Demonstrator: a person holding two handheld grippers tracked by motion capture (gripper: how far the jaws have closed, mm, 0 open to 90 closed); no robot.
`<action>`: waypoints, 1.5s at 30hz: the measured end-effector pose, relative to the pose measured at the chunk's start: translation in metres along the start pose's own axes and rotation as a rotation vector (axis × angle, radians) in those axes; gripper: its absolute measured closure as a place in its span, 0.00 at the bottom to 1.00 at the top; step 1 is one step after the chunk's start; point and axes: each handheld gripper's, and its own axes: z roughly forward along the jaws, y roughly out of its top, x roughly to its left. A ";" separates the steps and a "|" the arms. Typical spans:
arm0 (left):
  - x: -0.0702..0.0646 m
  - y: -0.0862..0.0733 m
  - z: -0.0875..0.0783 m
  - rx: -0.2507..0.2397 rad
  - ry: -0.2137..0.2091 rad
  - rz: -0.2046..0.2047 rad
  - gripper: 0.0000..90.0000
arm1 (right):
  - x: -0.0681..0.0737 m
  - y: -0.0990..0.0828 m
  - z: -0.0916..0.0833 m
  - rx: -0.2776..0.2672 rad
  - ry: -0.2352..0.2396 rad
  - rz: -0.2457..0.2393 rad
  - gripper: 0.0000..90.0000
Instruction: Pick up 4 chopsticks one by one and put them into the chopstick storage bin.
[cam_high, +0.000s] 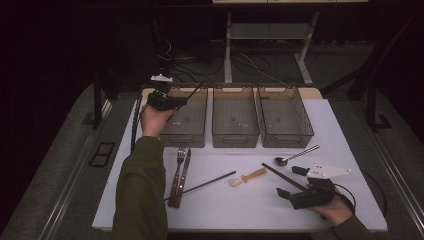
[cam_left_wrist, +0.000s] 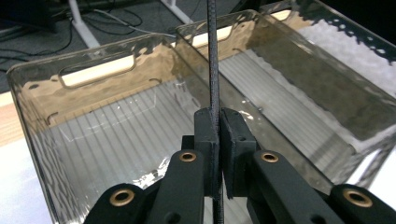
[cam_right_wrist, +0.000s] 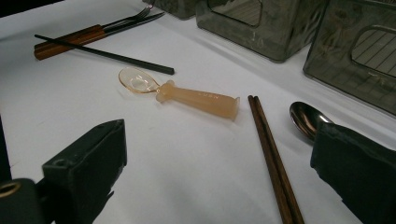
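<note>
Black chopstick (cam_left_wrist: 214, 60) is clamped between the left gripper's (cam_left_wrist: 217, 133) jaws, held over the left bin (cam_high: 186, 134), inside its rim. Right gripper (cam_right_wrist: 215, 154) is held wide open above bare tabletop, brown chopsticks (cam_right_wrist: 273, 158) between its jaws.

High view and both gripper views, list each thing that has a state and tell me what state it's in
Left hand-held gripper: shut on black chopstick, above left bin.
Right hand-held gripper: open, nothing between the jaws.
Left bin: no cutlery seen inside.
Middle bin: empty.
Right bin: empty.
Second black chopstick: lying on table.
Brown chopsticks: lying paired.
Fork and knife: lying side by side.
Metal spoon: lying flat.
Amber spoon: lying bowl up.
</note>
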 end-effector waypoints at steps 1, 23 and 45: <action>0.001 -0.001 0.002 0.000 0.007 -0.003 0.95 | 0.000 0.000 0.000 -0.001 -0.001 -0.001 0.04; 0.014 -0.018 0.034 0.057 0.089 -0.038 0.94 | 0.000 0.000 -0.001 -0.003 -0.002 0.000 0.04; 0.001 -0.010 0.015 0.056 0.054 0.028 0.62 | 0.000 0.000 0.000 0.000 -0.008 0.000 0.04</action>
